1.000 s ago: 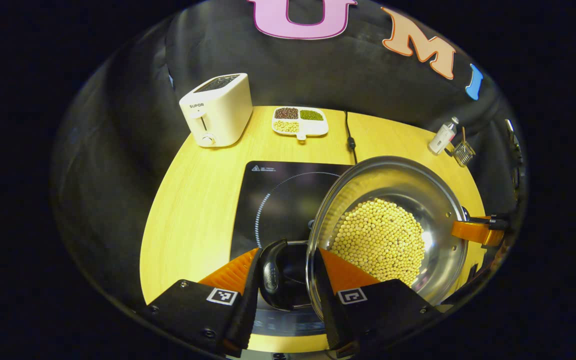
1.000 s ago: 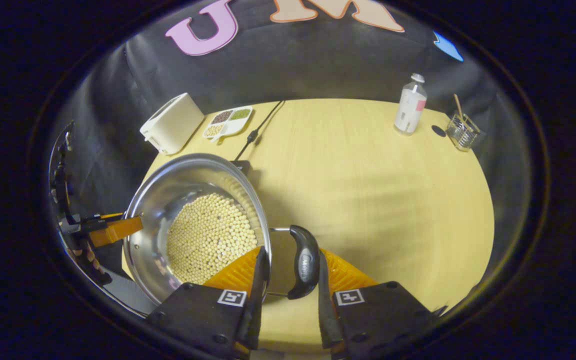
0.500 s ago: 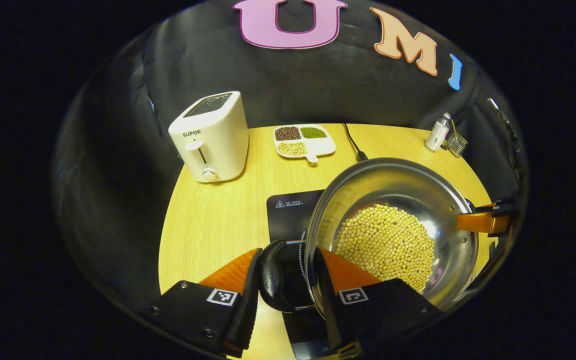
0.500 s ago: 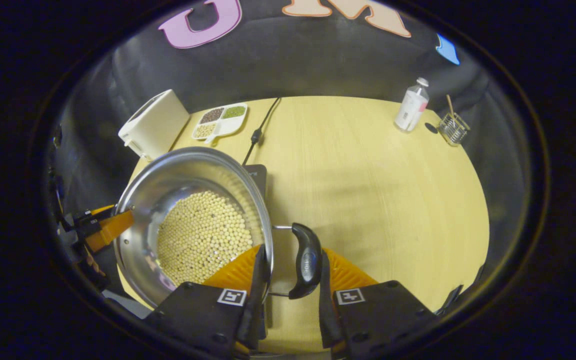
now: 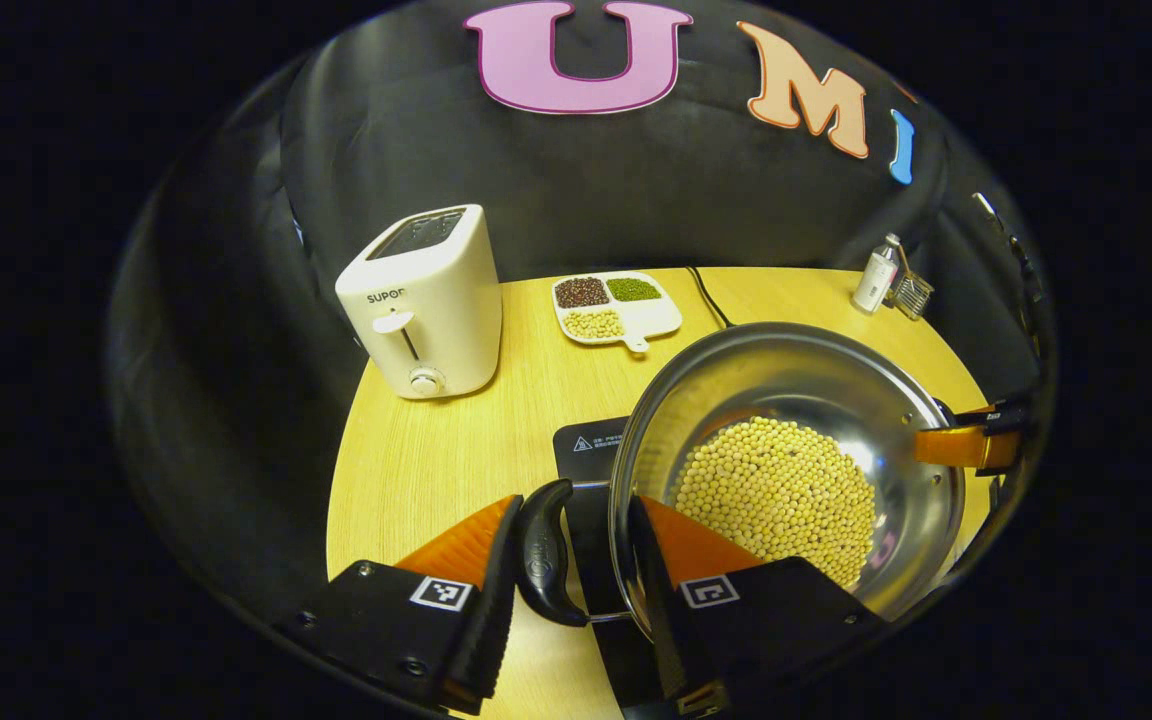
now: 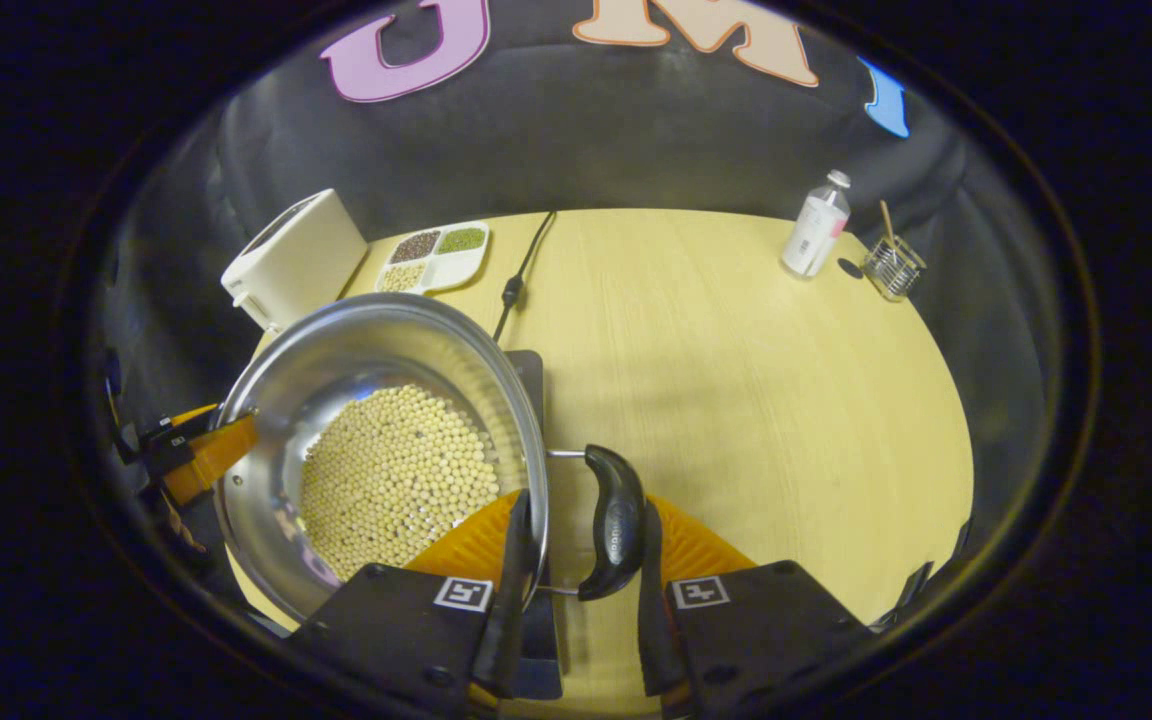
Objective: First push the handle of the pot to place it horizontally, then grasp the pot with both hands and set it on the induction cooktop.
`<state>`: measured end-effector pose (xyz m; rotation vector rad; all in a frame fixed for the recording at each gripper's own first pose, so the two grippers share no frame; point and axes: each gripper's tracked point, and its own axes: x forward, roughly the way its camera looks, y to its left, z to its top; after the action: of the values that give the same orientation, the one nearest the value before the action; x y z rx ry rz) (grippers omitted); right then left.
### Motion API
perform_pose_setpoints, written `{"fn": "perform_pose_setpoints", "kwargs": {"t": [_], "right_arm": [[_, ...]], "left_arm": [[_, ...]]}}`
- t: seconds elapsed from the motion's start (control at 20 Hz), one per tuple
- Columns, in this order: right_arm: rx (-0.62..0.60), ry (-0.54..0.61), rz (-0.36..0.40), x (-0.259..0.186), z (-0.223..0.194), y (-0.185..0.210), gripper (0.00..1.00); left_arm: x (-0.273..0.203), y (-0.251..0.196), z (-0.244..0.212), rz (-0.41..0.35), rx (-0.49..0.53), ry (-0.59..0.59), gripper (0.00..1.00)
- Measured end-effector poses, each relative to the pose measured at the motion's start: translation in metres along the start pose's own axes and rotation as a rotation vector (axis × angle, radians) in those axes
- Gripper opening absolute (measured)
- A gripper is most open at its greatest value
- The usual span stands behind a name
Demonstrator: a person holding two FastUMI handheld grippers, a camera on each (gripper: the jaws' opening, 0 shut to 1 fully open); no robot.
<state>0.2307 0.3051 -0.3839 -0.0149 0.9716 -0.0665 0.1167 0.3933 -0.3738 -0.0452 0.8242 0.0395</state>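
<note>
Left gripper view: the counter (image 5: 436,450) carries a dark cooktop (image 5: 586,445) near its middle. The steel pot (image 5: 786,400) hangs over the cooktop's right part and covers most of it. I cannot tell whether its base touches the glass. It looks carried rather than set down, so I judge the placing step is under way and the pot needs centring before it is lowered.

The pot is held from both sides, which keeps it level so the heap of beans (image 5: 771,490) does not slide. The left tongs (image 5: 574,500) pinch one side: one finger is against the outside of the black handle (image 5: 541,550), the other inside the rim. In the right gripper view the right tongs (image 6: 586,497) clamp the opposite handle (image 6: 614,520) the same way. Both handles lie flat, which gives the fingers something to squeeze against the rim.

A toaster (image 5: 423,300) stands at the counter's far left edge, clear of the work. A divided dish (image 5: 656,318) sits at the far edge. A bottle (image 6: 814,225) stands at the far right corner.

There is printing on the toaster's front, on the cooktop's corner, on both handles and on the bottle's label; I leave it unread. Each of the tongs carries square coded markers.
</note>
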Motion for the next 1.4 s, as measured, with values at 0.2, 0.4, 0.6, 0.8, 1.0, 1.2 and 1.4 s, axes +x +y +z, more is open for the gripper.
{"fn": "perform_pose_setpoints", "kwargs": {"t": [0.2, 0.4, 0.6, 0.8, 1.0, 1.2, 1.4], "right_arm": [[0.033, 0.012, 0.043, -0.002, 0.0, 0.0, 0.64], [0.036, -0.045, 0.06, -0.019, 0.008, -0.006, 0.68], [-0.001, -0.086, 0.118, -0.046, 0.003, -0.012, 0.85], [-0.021, -0.122, 0.184, -0.075, -0.011, -0.031, 0.87], [-0.074, -0.143, 0.209, -0.093, -0.029, -0.078, 0.89], [-0.107, -0.17, 0.219, -0.115, -0.05, -0.142, 0.9], [-0.096, -0.199, 0.261, -0.133, -0.066, -0.187, 0.88]], "left_arm": [[-0.013, 0.006, 0.015, 0.081, 0.081, -0.027, 0.74], [-0.032, 0.006, 0.017, 0.111, 0.108, -0.034, 0.8], [-0.057, -0.003, 0.014, 0.128, 0.061, -0.05, 0.76], [-0.087, -0.031, 0.012, 0.135, 0.045, -0.07, 0.8], [-0.125, -0.094, 0.006, 0.122, -0.03, -0.096, 0.78], [-0.151, -0.174, -0.022, 0.12, -0.099, -0.075, 0.82], [-0.177, -0.244, -0.044, 0.119, -0.097, -0.079, 0.83]]}}
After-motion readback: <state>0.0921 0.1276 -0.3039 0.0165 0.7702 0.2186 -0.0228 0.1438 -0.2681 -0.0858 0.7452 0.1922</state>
